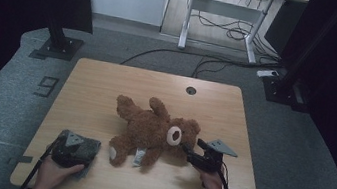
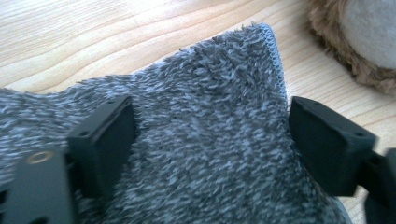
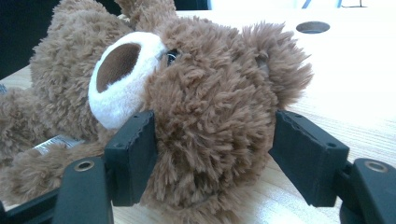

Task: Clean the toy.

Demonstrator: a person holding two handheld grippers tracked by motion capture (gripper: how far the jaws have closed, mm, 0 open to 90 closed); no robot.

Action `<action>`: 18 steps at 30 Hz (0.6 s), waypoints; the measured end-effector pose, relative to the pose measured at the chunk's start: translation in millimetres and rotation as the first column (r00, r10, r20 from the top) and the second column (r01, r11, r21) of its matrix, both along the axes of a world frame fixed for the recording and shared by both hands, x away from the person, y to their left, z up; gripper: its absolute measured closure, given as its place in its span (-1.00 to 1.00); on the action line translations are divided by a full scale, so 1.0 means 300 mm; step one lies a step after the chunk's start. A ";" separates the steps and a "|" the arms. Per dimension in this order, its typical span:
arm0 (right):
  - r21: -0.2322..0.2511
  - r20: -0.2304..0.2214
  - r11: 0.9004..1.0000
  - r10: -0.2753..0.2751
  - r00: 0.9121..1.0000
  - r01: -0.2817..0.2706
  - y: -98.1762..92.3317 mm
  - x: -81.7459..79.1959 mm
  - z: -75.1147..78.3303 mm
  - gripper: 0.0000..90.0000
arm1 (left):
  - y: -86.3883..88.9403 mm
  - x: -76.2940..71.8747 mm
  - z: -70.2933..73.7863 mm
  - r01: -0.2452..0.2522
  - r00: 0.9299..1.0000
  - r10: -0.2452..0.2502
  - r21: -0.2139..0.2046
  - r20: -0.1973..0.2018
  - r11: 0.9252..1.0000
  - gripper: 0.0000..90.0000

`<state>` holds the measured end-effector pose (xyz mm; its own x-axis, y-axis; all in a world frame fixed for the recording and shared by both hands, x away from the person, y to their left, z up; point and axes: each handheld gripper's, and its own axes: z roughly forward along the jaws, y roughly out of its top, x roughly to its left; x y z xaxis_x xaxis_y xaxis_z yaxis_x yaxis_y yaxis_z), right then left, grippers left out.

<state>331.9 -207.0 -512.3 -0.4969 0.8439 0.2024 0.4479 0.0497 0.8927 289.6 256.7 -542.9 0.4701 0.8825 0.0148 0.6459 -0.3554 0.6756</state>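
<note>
Grey fleece cloth (image 2: 201,140) sits closest to me, bunched on the near-left part of the desk (image 1: 108,78) right under my left claw (image 1: 72,148). In the left gripper view its two black pads straddle the cloth's hemmed corner with pile between them, one pad sunk into the nap on the left and the other just off the stitched edge on the right, so I call that claw open around the cloth, not yet pinching it. My right claw (image 1: 187,153) is at the near-right, and in the right gripper view its pads press into either side of the teddy bear's head (image 3: 210,112), fur bulging between them: it is gripping the head. The teddy bear (image 1: 153,132) lies on its back across the middle of the desk, its long axis running from the head at the right, by my right claw, to the feet at the left, where one pale-soled foot (image 1: 113,153) lies just beside the cloth. That is what the next move turns on, I think: the cloth is to the left of the bear, my left hand (image 1: 56,171) is the nearer one, and once it closes it has to carry the cloth rightward and farther, onto the bear, while the right claw steadies the head.
</note>
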 end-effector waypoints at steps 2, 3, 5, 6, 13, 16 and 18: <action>-0.002 0.000 1.000 0.002 1.000 -0.002 0.002 -0.002 0.000 -0.31 | 0.008 -0.005 0.000 0.004 1.000 -0.004 -0.008 0.028 1.000 -0.30; -0.004 0.001 1.000 0.004 1.000 -0.004 0.003 -0.003 0.000 -0.31 | 0.011 -0.008 -0.003 0.008 0.999 -0.007 -0.012 0.043 1.000 -0.13; -0.007 0.002 1.000 0.004 1.000 -0.004 0.003 -0.005 0.000 -0.31 | 0.015 -0.012 -0.003 0.013 0.998 -0.013 -0.008 0.062 1.000 0.17; -0.006 0.001 1.000 0.003 1.000 -0.002 0.002 -0.006 0.000 -0.31 | 0.017 -0.012 -0.002 0.017 0.998 -0.016 -0.002 0.065 1.000 0.30; -0.004 -0.002 1.000 -0.011 1.000 0.011 -0.006 -0.003 -0.002 -0.31 | 0.034 0.001 0.012 0.023 0.998 -0.021 -0.047 0.059 0.999 0.64; 0.001 0.003 1.000 -0.009 1.000 0.009 -0.008 -0.005 0.002 -0.31 | 0.042 -0.001 0.038 0.033 0.996 -0.023 -0.116 0.084 0.993 0.65; 0.003 0.008 1.000 -0.010 1.000 0.010 -0.009 -0.003 0.007 -0.32 | 0.043 0.001 0.066 0.047 0.994 -0.030 -0.167 0.101 0.985 0.66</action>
<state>331.1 -209.8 -510.1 -0.4903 0.8482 0.2005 0.4409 0.0429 0.8965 290.0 269.7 -523.1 0.5073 0.8575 -0.0854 0.5622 -0.2542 0.7870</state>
